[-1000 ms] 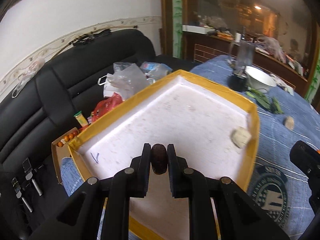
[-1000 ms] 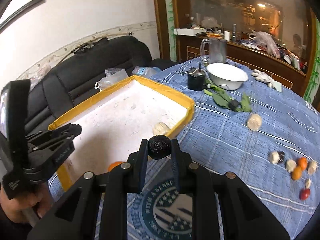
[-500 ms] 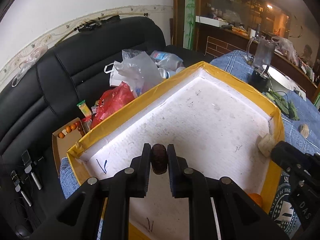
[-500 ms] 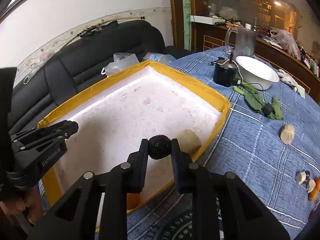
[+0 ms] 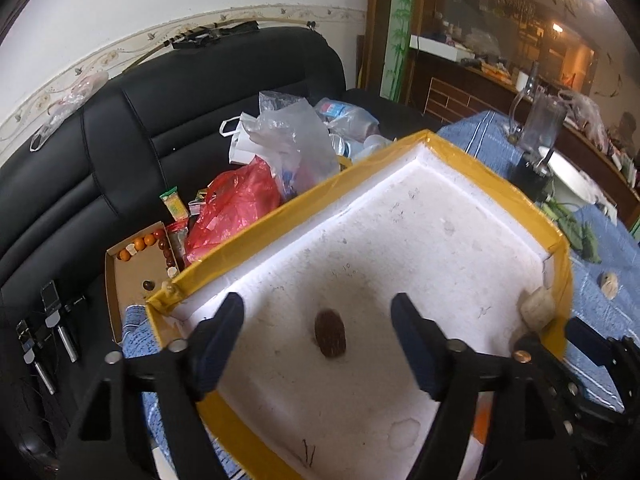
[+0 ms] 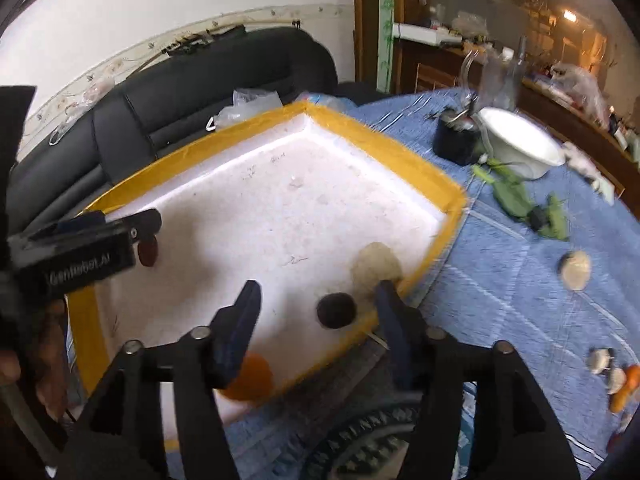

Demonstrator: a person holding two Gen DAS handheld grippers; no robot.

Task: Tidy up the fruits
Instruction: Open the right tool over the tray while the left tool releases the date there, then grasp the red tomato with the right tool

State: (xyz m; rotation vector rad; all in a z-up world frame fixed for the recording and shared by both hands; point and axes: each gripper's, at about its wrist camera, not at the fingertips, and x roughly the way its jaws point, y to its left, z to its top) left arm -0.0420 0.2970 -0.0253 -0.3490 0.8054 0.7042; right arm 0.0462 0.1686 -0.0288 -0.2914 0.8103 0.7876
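2 dark fruits are released into the foam tray.

The oval brown fruit (image 5: 330,333), clamped half a second earlier, is now seen on the white floor of the yellow-edged tray (image 5: 256,236), between the spread jaws of the left gripper (image 5: 318,332). The round dark fruit (image 6: 337,310) is likewise freed from the right gripper (image 6: 316,320), beside a pale lump (image 6: 376,266). More fruits (image 6: 616,380) are left on the blue cloth (image 6: 520,300).

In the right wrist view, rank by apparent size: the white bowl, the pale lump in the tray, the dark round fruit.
1. White bowl
2. Pale lump
3. Dark round fruit
The bowl sits farthest away, so it is truly the largest.
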